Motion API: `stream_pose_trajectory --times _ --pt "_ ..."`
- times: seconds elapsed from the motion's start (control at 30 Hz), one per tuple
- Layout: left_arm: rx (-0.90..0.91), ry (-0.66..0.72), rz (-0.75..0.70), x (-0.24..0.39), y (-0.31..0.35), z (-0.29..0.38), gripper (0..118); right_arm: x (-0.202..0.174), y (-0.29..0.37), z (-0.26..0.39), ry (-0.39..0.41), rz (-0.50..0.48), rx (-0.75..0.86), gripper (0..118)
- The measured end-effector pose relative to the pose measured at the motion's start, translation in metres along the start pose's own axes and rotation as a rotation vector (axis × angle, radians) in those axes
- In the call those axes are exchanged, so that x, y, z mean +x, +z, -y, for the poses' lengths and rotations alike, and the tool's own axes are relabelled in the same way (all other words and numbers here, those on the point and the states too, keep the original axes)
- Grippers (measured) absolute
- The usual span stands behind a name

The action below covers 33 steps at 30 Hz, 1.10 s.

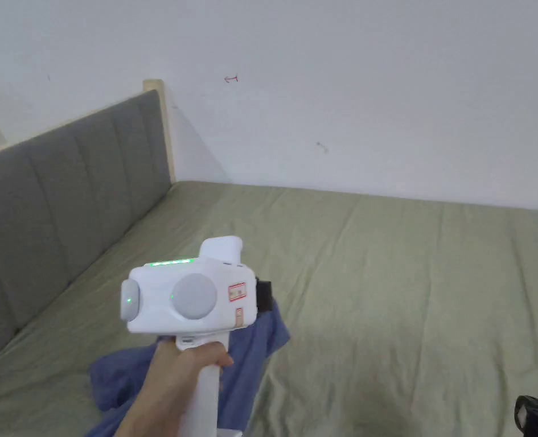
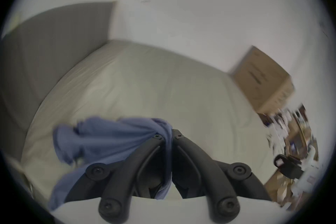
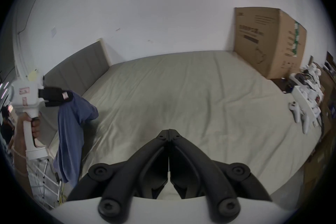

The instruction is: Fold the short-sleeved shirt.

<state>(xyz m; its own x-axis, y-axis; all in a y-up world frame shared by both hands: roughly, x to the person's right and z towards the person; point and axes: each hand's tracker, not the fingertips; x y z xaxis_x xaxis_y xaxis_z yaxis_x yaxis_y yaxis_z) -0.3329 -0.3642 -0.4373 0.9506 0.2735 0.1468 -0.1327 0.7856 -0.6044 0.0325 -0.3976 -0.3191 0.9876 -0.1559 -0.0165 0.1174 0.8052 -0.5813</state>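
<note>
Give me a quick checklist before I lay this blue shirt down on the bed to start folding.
1. Left gripper holds the blue shirt: ok, jaws closed with cloth pinched between them.
2. Shirt off the bed: ok, it hangs bunched from the gripper near the bed's edge.
3. Right gripper free to help: ok, shut on nothing, over bare sheet.
4. Shirt spread flat: not ok, crumpled and dangling.
5. Which part is gripped, collar, hem or sleeve: cannot tell.
6. Landing space on the sheet: ok, the cardboard box stands at the far end.
</note>
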Motion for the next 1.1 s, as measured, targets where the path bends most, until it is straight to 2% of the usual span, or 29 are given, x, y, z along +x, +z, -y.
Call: stream_pose_trajectory --times 0.07,0.17,0.27,0.3,0.37,0.43,0.5,0.6,0.63,0.67,0.7,0.73,0.8,0.87,0.97,1.0,1.03,1.07,1.1 --pt "0.014 -0.118 0.097 0.056 -0.001 -0.010 3 0.020 0.013 -0.001 -0.042 0.029 0.021 0" --pt "0.007 -0.144 0.326 0.125 -0.005 -0.002 3 0.050 0.030 -0.001 -0.080 0.092 0.042 0" --pt "-0.086 -0.179 0.389 0.169 -0.029 0.037 3 0.074 0.044 0.002 -0.106 0.143 0.050 0" --pt "-0.138 -0.154 0.415 0.179 -0.042 0.056 3 0.082 0.049 0.005 -0.119 0.154 0.052 0" --pt "-0.257 -0.141 0.386 0.188 -0.078 0.099 3 0.096 0.053 0.010 -0.144 0.166 0.039 0" --pt "-0.409 -0.212 0.261 0.194 -0.124 0.153 3 0.108 0.051 0.019 -0.159 0.186 0.016 0" --pt "-0.551 -0.241 0.206 0.189 -0.155 0.198 4 0.115 0.049 0.027 -0.161 0.195 -0.017 0" --pt "-0.552 -0.191 0.215 0.178 -0.165 0.235 26 0.121 0.042 0.038 -0.162 0.202 -0.059 0" --pt "-0.481 -0.127 0.266 0.172 -0.159 0.233 37 0.122 0.039 0.040 -0.164 0.203 -0.072 0" --pt "-0.461 -0.086 0.278 0.170 -0.155 0.228 52 0.124 0.035 0.041 -0.169 0.207 -0.084 0" --pt "-0.490 -0.056 0.301 0.170 -0.152 0.222 72 0.123 0.033 0.042 -0.175 0.208 -0.090 0" --pt "-0.522 -0.053 0.317 0.170 -0.150 0.214 98 0.122 0.031 0.043 -0.181 0.203 -0.094 0" --pt "-0.524 -0.069 0.307 0.168 -0.139 0.196 107 0.118 0.027 0.042 -0.181 0.183 -0.100 0" --pt "-0.429 -0.098 0.309 0.160 -0.117 0.186 113 0.110 0.025 0.040 -0.162 0.169 -0.105 0" --pt "-0.373 -0.112 0.237 0.139 -0.087 0.172 112 0.095 0.020 0.039 -0.127 0.140 -0.115 0" --pt "-0.353 -0.085 0.218 0.127 -0.077 0.171 108 0.090 0.017 0.038 -0.122 0.133 -0.119 0" --pt "-0.329 -0.075 0.213 0.114 -0.070 0.171 90 0.085 0.015 0.039 -0.116 0.119 -0.124 0" --pt "-0.318 -0.072 0.169 0.102 -0.063 0.171 57 0.080 0.012 0.039 -0.109 0.099 -0.130 0" --pt "-0.311 -0.071 0.106 0.091 -0.058 0.174 17 0.074 0.010 0.040 -0.103 0.088 -0.135 0"
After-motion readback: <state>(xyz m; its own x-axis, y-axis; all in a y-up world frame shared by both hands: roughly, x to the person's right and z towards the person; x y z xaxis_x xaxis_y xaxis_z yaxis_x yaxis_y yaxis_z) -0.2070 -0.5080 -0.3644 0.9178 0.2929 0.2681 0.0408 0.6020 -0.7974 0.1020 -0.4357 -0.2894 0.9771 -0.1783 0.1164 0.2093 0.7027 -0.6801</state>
